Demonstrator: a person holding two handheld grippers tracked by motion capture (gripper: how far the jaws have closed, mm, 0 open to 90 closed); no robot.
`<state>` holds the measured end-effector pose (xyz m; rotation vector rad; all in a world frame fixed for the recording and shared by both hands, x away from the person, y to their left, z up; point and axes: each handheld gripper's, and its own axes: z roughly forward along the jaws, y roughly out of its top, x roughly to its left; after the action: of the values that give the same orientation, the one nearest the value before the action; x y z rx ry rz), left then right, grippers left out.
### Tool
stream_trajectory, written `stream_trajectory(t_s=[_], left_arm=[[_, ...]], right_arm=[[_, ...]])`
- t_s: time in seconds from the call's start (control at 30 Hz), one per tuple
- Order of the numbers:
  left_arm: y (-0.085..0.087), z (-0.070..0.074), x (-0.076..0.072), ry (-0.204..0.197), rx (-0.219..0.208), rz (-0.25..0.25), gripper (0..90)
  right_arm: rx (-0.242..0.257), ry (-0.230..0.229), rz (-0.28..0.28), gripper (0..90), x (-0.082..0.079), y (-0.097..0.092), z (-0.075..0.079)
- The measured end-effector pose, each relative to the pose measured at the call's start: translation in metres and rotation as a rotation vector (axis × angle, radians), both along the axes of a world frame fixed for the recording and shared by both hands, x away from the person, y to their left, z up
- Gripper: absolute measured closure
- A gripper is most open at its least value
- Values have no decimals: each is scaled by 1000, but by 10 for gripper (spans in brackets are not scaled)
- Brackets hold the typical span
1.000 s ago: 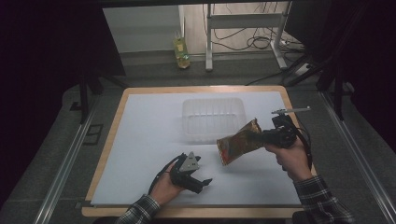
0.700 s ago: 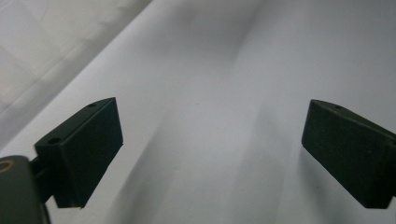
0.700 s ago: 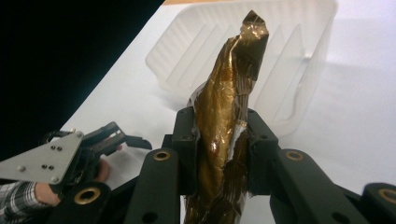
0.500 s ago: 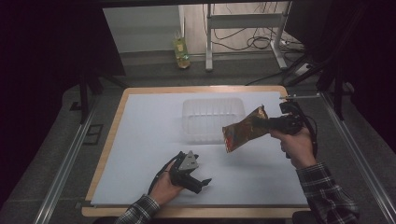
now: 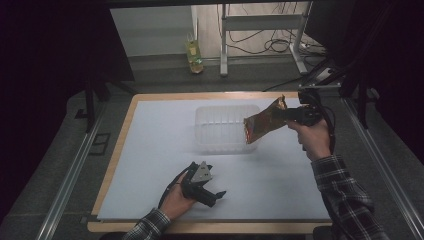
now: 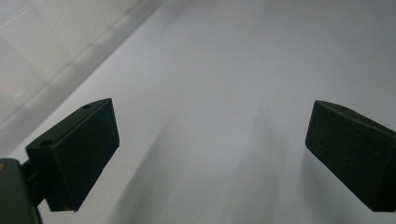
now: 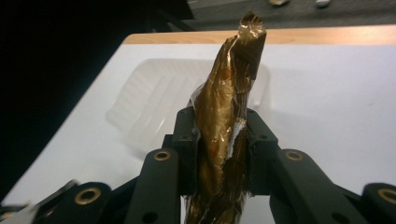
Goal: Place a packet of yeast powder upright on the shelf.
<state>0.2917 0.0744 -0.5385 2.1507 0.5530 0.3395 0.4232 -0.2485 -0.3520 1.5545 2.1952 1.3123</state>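
A crinkled gold-brown snack packet [image 5: 262,125] hangs in the air over the right end of a clear plastic tray [image 5: 210,142], with my right gripper [image 5: 289,115] shut on its right end. In the right gripper view the packet [image 7: 229,84] stands pinched between the jaws of the right gripper [image 7: 223,140], and the tray [image 7: 149,93] lies beyond it. My left gripper [image 5: 215,197] rests low on the white mat near the table's front edge. Its jaws have just been opening; the left gripper [image 6: 210,140] stands wide with nothing between its pads.
A white mat [image 5: 150,165] covers the wood-edged table [image 5: 112,172]. On the floor behind the table stand a yellow bottle [image 5: 194,50] and a metal stand [image 5: 222,45] with cables. Dark frame posts flank both sides.
My right hand has carried the packet up and away from me, from beside the tray's front right corner to above its right end. The left hand stays where it was.
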Motion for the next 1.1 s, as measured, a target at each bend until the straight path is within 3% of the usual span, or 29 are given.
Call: stream_trajectory(t_s=[0.4, 0.7, 1.1], left_arm=[[1, 0, 0, 0, 2, -2, 29], [2, 1, 1, -5, 4, -3, 29], [2, 1, 1, -3, 4, -1, 30]], right_arm=[[-83, -8, -45, 709, 28, 22, -7], [-100, 28, -42, 708, 42, 36, -20], [-103, 18, -41, 706, 53, 52, -30]])
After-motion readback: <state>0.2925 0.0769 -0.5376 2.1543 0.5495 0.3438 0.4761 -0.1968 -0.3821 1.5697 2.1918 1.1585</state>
